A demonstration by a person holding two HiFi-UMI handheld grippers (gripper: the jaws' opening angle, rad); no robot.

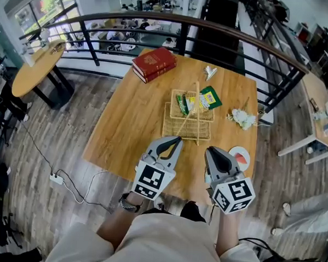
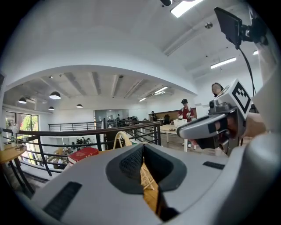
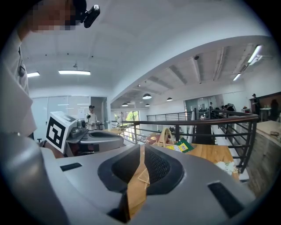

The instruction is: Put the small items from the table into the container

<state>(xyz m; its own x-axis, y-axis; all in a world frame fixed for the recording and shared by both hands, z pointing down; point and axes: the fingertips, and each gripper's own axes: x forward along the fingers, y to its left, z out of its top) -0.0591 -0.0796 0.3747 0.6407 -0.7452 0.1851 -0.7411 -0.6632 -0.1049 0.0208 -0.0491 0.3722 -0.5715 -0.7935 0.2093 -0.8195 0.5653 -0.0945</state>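
Square wooden table (image 1: 131,126), centre of the head view, set against a dark metal railing (image 1: 251,42). Wicker basket (image 1: 187,123) with a hoop handle, placed at the table's middle; green and yellow packets (image 1: 201,99) are held in its upper part, one green packet overhanging the right rim. Red books (image 1: 154,63), stacked, at the table's upper left. Small items lying loose on the tabletop: a white folded piece (image 1: 211,72) above the basket near the far edge, a sprig of white flowers (image 1: 242,118) to the right of the basket, and a round white-and-red piece (image 1: 239,157) at the lower right, just beside the right gripper (image 1: 213,153). Left gripper (image 1: 174,140), held over the near table edge below the basket; its jaws are pressed together with nothing between them. The right gripper is held alongside, jaws likewise brought together on nothing, only a thin slit showing tabletop. Round wooden side table (image 1: 38,66), upper left.
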